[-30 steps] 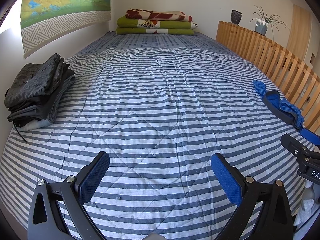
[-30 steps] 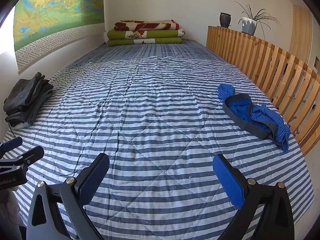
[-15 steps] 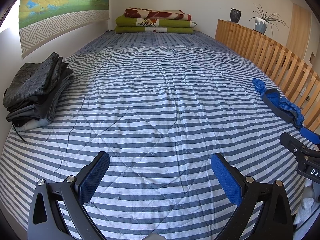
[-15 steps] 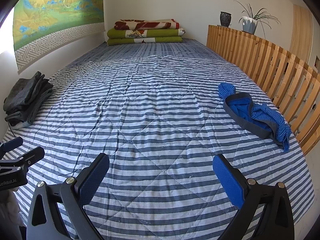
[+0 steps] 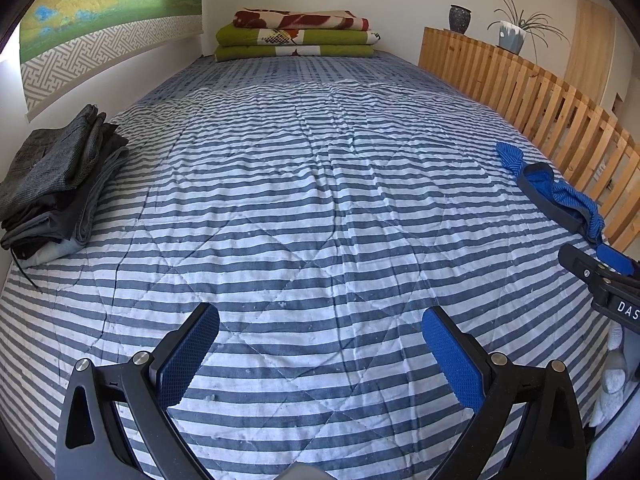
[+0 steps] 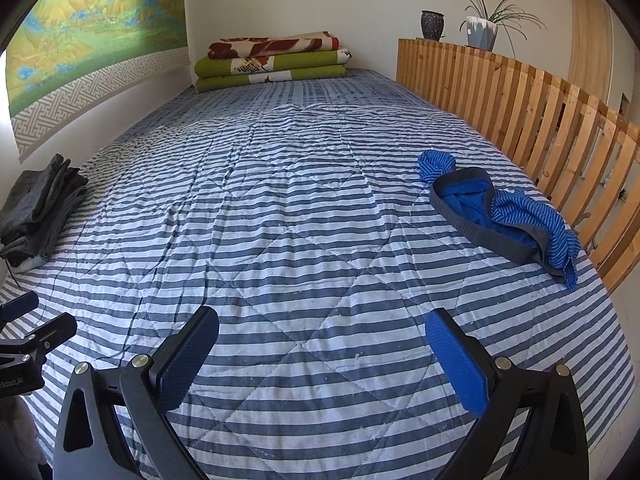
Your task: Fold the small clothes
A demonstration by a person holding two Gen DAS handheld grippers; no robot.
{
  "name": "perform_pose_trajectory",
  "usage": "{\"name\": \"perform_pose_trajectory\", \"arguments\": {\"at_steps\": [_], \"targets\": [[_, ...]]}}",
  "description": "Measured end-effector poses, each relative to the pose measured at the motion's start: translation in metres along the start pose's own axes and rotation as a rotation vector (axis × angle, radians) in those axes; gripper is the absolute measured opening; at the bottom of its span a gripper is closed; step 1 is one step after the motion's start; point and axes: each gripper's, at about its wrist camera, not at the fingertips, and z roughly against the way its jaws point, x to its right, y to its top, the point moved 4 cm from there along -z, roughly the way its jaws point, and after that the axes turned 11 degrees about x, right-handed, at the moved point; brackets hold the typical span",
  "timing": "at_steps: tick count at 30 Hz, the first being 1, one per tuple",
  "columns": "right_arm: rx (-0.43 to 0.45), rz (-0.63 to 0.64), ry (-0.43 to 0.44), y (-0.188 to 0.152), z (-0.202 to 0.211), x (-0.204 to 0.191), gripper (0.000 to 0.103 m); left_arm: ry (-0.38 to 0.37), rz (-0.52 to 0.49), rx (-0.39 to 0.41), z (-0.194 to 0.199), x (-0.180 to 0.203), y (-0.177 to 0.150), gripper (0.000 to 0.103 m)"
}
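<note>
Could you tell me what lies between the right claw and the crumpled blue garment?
Only bare striped quilt separates the right claw from the blue garment, in the right wrist view.

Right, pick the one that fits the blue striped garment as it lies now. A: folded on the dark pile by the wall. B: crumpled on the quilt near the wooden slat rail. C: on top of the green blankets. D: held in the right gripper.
B: the blue striped garment lies bunched and unfolded on the striped quilt beside the wooden slat rail, and both grippers are open and empty.
</note>
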Motion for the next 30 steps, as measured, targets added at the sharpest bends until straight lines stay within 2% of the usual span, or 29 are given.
{"name": "perform_pose_trajectory", "arguments": {"at_steps": [5,8,14,17,21,30], "targets": [[-0.028,-0.075,-0.027,0.000,-0.016,0.038,0.101,-0.006,0.008,-0.017,-0.008,0.005,-0.001,0.102],[-0.043,-0.127,-0.041,0.001,-0.023,0.065,0.094,-0.011,0.022,-0.029,-0.014,0.005,-0.002,0.102],[-0.044,-0.143,-0.147,0.010,-0.040,0.124,0.088,-0.020,0.020,-0.045,-0.025,0.006,-0.004,0.102],[-0.082,-0.169,-0.187,0.013,-0.058,0.157,0.080,-0.018,0.029,-0.056,-0.031,0.002,-0.006,0.102],[-0.150,-0.161,-0.239,0.018,-0.087,0.194,0.065,-0.011,0.030,-0.056,-0.037,0.000,-0.006,0.101],[-0.188,-0.097,-0.418,0.038,-0.119,0.249,0.065,-0.014,0.035,-0.075,-0.044,-0.007,-0.010,0.100]]}}
